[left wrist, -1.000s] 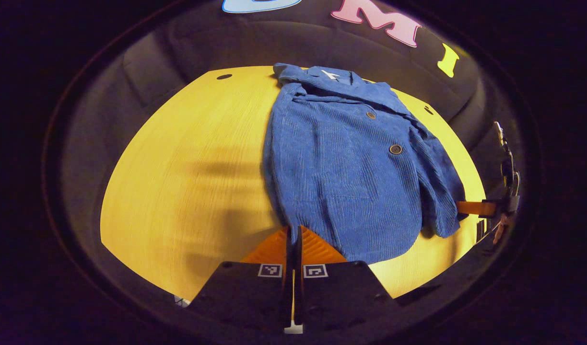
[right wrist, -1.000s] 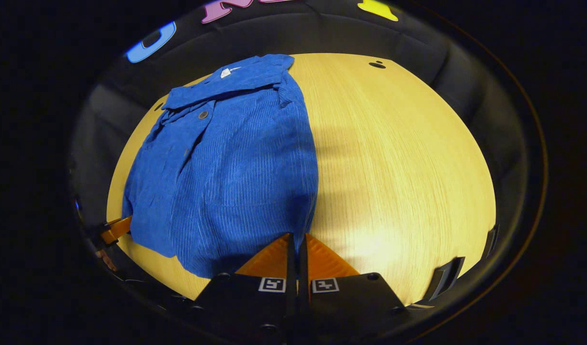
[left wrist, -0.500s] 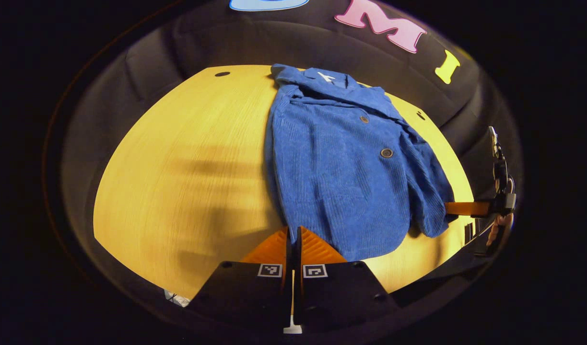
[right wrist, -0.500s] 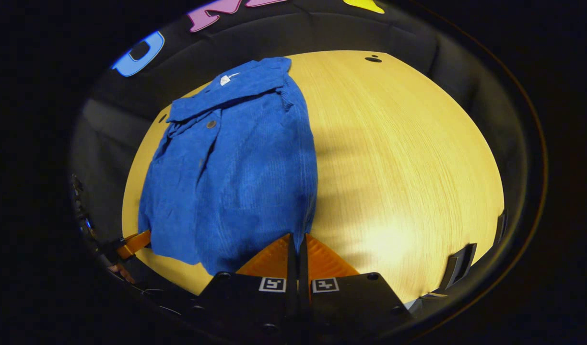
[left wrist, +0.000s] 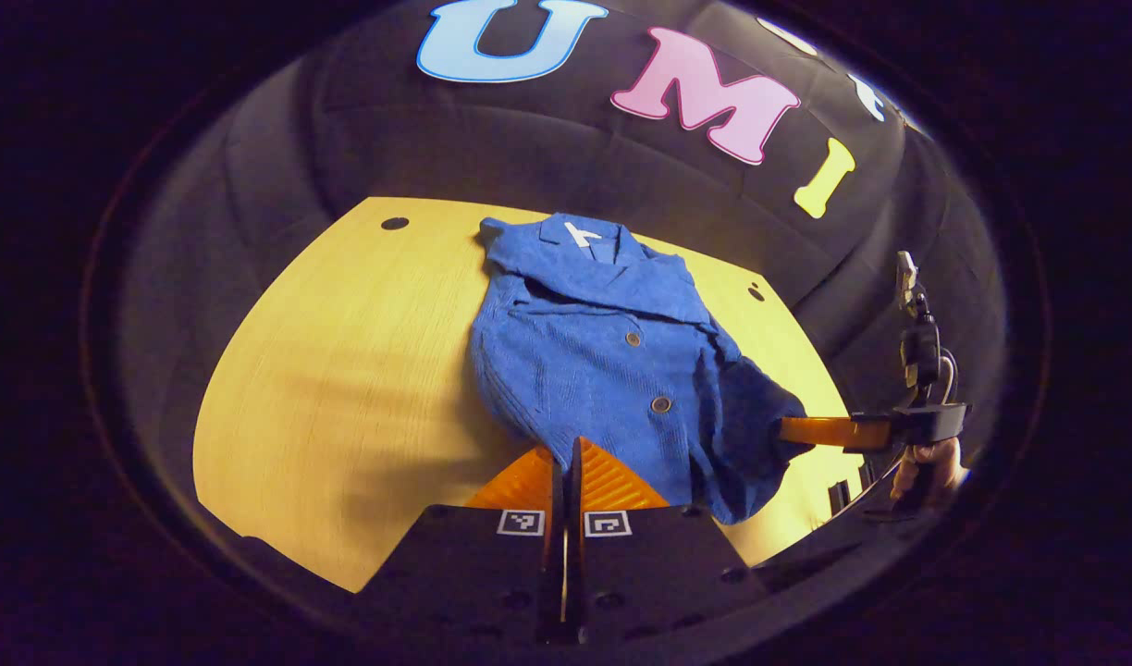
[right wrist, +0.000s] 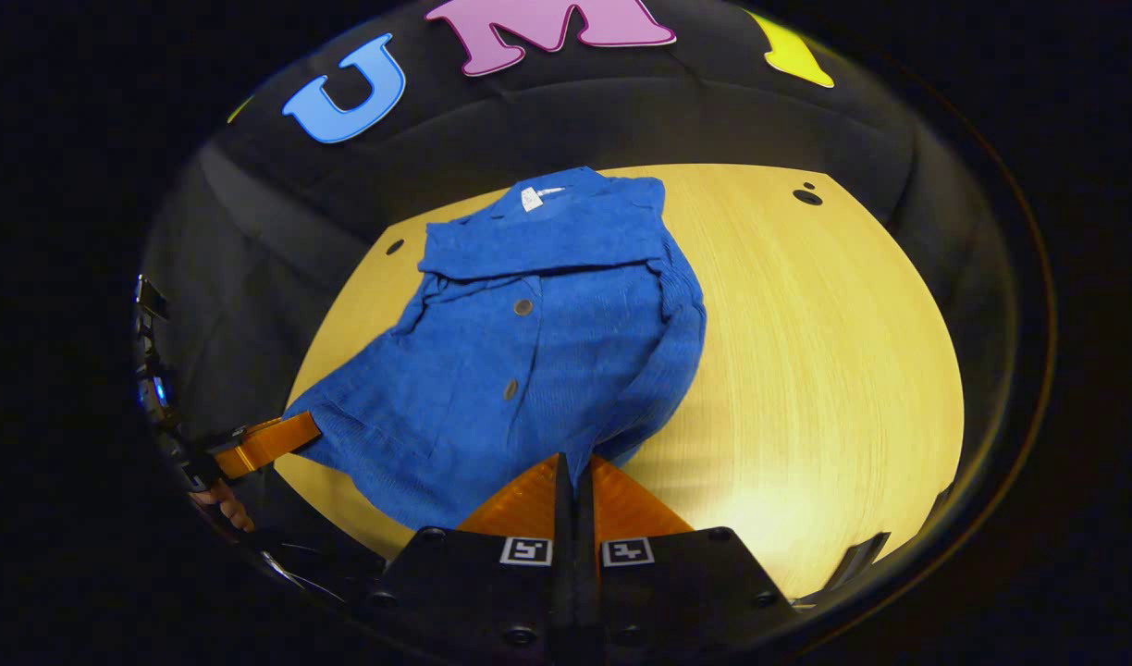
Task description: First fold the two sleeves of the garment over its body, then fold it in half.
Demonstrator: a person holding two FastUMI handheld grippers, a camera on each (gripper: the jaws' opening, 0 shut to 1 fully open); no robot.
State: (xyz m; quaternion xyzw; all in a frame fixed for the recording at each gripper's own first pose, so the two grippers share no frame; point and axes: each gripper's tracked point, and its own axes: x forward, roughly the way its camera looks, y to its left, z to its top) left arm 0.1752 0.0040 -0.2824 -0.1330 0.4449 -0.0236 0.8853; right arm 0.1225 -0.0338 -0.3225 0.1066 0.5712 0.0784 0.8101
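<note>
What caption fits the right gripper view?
Two tongs lift the hem of a blue corduroy jacket off a wooden table.

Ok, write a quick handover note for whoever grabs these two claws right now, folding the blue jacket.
Left claw: shut on the blue jacket at one bottom hem corner.
Right claw: shut on the other bottom hem corner.
The jacket's collar end lies on the wooden table toward the booth wall; the hem end is raised off the table between the claws.
Done: both sleeves appear folded in over the body.
Left: carry the hem over to the collar, lay it flat to finish the half fold, then open both claws.
</note>
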